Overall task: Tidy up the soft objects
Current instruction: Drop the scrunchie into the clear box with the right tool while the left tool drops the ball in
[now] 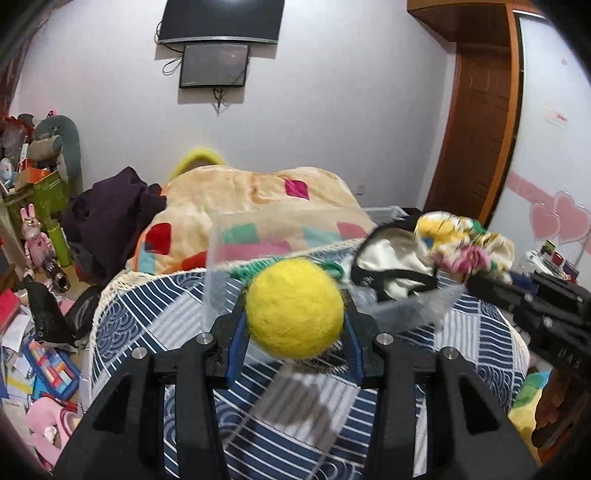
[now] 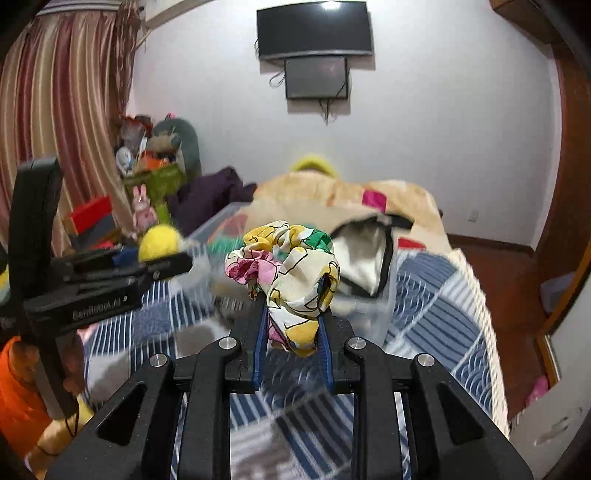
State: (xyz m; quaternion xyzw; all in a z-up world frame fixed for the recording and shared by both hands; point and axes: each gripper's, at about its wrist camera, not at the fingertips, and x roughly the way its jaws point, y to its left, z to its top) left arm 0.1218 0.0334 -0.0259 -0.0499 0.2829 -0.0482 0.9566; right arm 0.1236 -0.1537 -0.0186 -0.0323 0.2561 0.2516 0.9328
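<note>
Everything here sits around the clear plastic box (image 1: 284, 251) on the bed (image 1: 155, 306), which is covered in a blue and white patterned spread. The left gripper (image 1: 295, 328) is clamped on a fuzzy yellow ball (image 1: 294, 308), held in the air just in front of the box's near wall. To the right of the box, the right gripper (image 2: 291, 325) has its blue pads pressed onto a floral scrunchie (image 2: 284, 273), yellow, pink and green on cream, lifted up by the box's near right corner. Inside the box, toward its right side, lies a white satin eye mask (image 1: 388, 266) with black edging, and a bit of green cord (image 1: 328, 267) shows behind the ball. Beyond the box a cream quilt (image 1: 240, 206) with coloured patches is heaped up, a dark purple garment (image 1: 110, 210) at its left. Further behind the box, two dark screens (image 2: 314, 33) hang on the white wall
</note>
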